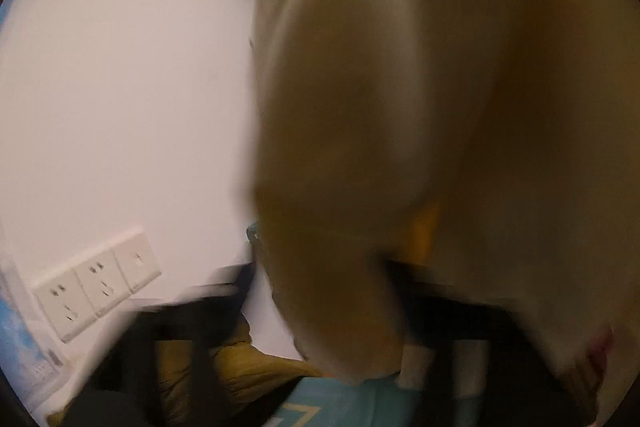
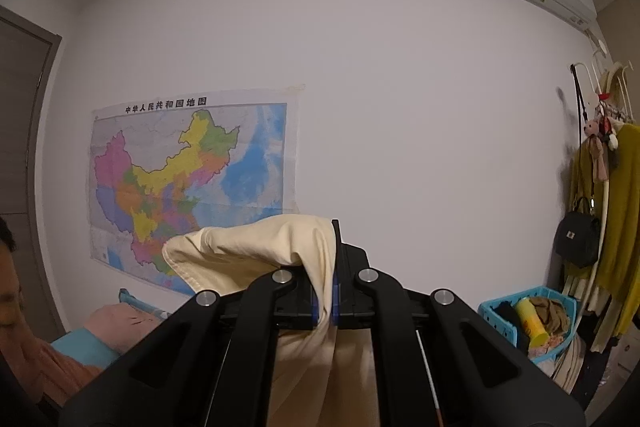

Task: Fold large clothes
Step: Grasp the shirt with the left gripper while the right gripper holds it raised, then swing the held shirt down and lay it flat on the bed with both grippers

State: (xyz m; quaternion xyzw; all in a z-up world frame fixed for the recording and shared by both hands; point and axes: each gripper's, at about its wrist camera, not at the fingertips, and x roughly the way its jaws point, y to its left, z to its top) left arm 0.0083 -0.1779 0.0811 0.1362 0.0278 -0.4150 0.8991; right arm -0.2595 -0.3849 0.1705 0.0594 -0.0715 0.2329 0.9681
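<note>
One cream garment [image 2: 280, 247], bunched, pinched between right fingers [image 2: 316, 301].

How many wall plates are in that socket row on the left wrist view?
3. The wall plates sit side by side low on the white wall: left one, middle one, right one. More may be hidden behind the blurred cream garment.

Blue bed [image 2: 86, 349] under a pink pillow [image 2: 120, 323].
</note>
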